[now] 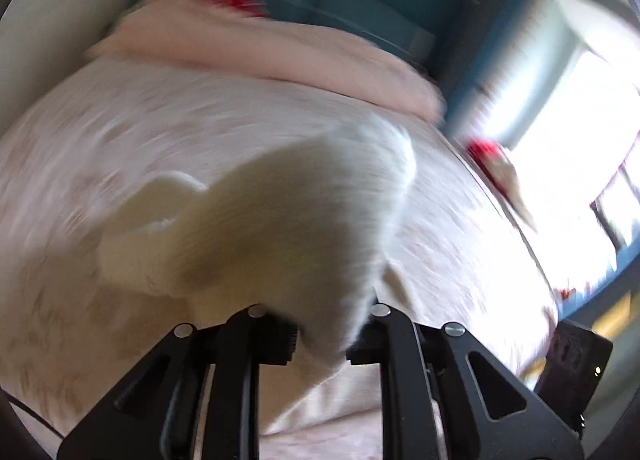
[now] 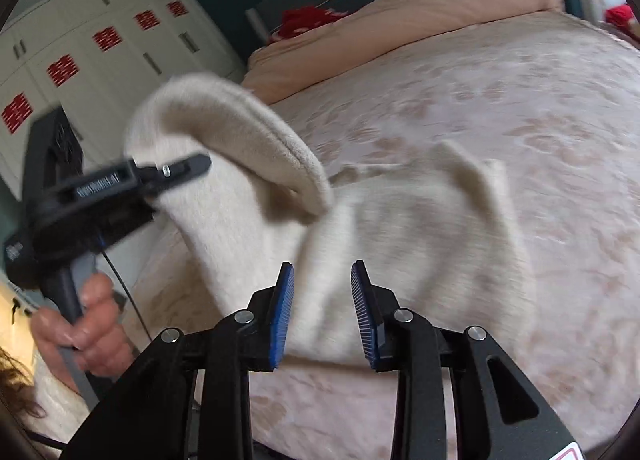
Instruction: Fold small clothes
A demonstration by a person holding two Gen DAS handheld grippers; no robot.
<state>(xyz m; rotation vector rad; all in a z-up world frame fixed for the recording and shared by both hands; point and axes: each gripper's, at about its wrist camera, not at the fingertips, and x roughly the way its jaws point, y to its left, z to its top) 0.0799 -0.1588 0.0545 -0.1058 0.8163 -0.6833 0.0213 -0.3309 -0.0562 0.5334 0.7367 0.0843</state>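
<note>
Left wrist view: blurred; cream garment (image 1: 280,212) drapes over the left gripper (image 1: 320,336), hiding its fingertips; it lies on the patterned bed (image 1: 100,132).
Left gripper state: closed on a fold of the garment.
Background, 12 o'clock: pink duvet (image 1: 260,56).
Right wrist view: garment (image 2: 420,228) at centre on the bed (image 2: 520,108); one edge lifted toward 10 o'clock by the left gripper (image 2: 200,162), held by a hand (image 2: 86,332).
Right gripper (image 2: 322,314): blue pads apart, astride the garment's near edge, not pressing it.
Background, 10 o'clock: white wardrobe (image 2: 80,44).
</note>
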